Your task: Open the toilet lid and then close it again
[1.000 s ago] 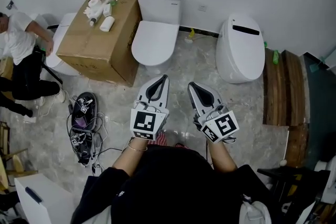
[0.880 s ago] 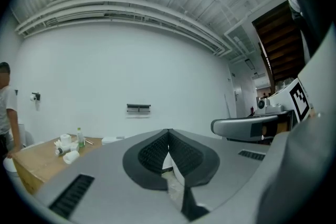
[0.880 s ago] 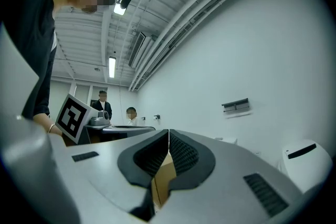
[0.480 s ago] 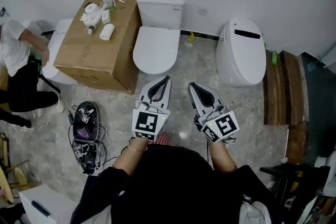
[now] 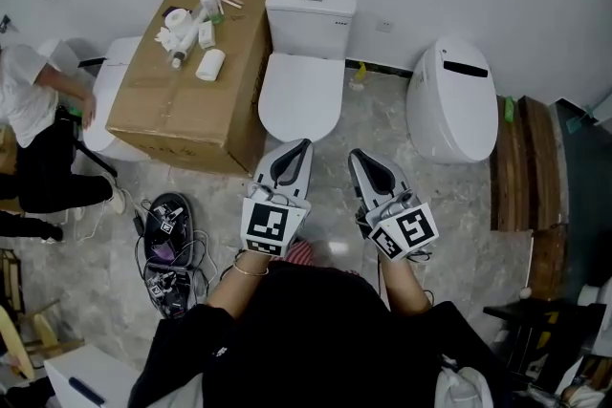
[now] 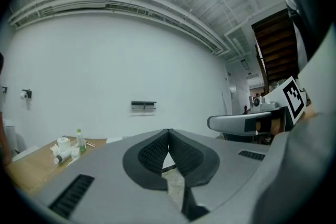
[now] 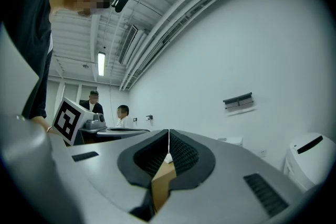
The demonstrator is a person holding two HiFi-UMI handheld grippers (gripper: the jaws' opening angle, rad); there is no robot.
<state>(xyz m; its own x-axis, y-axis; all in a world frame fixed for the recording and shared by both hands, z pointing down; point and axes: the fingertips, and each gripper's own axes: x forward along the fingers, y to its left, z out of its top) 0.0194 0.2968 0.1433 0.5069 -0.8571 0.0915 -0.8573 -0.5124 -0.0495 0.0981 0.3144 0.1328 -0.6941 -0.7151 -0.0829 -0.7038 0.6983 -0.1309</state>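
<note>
My left claw (image 5: 302, 144) is fully closed: its two dark ribbed pads meet at the tips and hold nothing. My right claw (image 5: 353, 154) is in the same condition, pads together at the tips and empty. I hold both side by side, pointed forward, above the marbled floor (image 5: 435, 205). The white toilet (image 5: 301, 96) stands against the wall directly ahead of my left claw. Its lid lies flat over the bowl, and neither claw is in contact with it. A large cardboard box (image 5: 182, 100) sits just beside the toilet on its left, with a paper roll (image 5: 179, 17) and a few small bottles on top. A second, rounded toilet (image 5: 451, 105) stands to the right, well apart, with its lid down too. A person in a white shirt (image 5: 24, 81) is at the far left edge. A tangle of cables (image 5: 163, 248) lies on the floor near my left side. Wooden boards (image 5: 521, 162) lie along the right.
</note>
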